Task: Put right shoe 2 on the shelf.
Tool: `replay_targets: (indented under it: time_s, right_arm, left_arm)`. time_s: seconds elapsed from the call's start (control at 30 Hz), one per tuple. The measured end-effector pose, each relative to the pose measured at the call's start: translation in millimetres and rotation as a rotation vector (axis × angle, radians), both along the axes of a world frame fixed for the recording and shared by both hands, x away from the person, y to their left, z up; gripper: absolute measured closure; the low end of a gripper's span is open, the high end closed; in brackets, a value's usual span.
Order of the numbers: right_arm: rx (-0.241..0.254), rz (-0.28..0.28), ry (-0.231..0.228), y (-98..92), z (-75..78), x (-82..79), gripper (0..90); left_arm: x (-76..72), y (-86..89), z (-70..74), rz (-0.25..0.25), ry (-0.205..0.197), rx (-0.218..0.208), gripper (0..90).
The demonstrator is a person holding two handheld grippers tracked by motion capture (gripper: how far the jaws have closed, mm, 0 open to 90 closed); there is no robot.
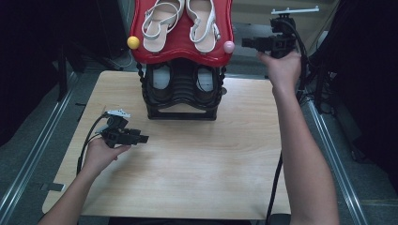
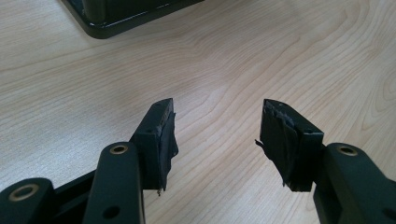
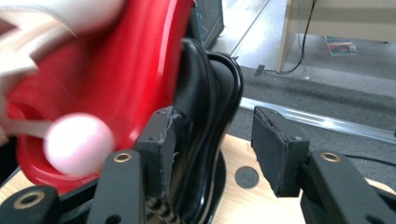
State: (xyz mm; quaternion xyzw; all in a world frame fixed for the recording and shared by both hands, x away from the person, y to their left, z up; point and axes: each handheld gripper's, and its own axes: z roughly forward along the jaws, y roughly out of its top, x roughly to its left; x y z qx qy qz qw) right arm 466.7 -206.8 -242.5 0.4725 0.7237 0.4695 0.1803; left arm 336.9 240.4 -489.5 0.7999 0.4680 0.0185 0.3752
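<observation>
Sandals (image 1: 182, 21) on red shelf (image 1: 155, 51) carry no readable writing.

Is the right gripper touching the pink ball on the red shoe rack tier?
Apart. The high view shows a gap between the right gripper and the pink ball.

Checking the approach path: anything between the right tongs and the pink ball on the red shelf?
Nothing: in the high view, right tongs and pink ball are separated by open air.

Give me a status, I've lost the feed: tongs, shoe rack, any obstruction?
Left tongs open, empty, low over table. Right tongs open, empty, beside red top shelf near pink knob. White sandals on shelf. Nothing in the way.
</observation>
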Motion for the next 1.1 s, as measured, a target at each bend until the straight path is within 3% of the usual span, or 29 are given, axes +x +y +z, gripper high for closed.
replay_targets:
  time_s: [0.23,0.53,0.7,0.9,1.1]
  right_arm:
    - [0.022,-0.016,0.021,-13.7,-24.6,-4.3,44.2]
    - [0.019,-0.027,0.038,-17.2,-50.5,-11.0,37.8]
    - [0.033,-0.027,0.047,-20.3,-62.1,-13.9,35.7]
    - [0.055,-0.020,0.058,-22.8,-75.4,-19.7,32.9]
    - [0.063,-0.007,0.066,-26.2,-88.2,-26.1,32.7]
  left_arm:
    - [-0.5,-0.5,-0.2,0.002,-0.007,-0.002,45.1]
    - [-1.7,0.9,1.7,-0.006,-0.026,-0.019,42.0]
    - [-2.3,3.4,4.0,0.001,-0.044,-0.063,38.1]
    - [-2.5,4.1,2.8,0.002,-0.054,-0.030,36.7]
    - [-3.0,4.4,3.0,-0.004,-0.059,-0.030,36.6]
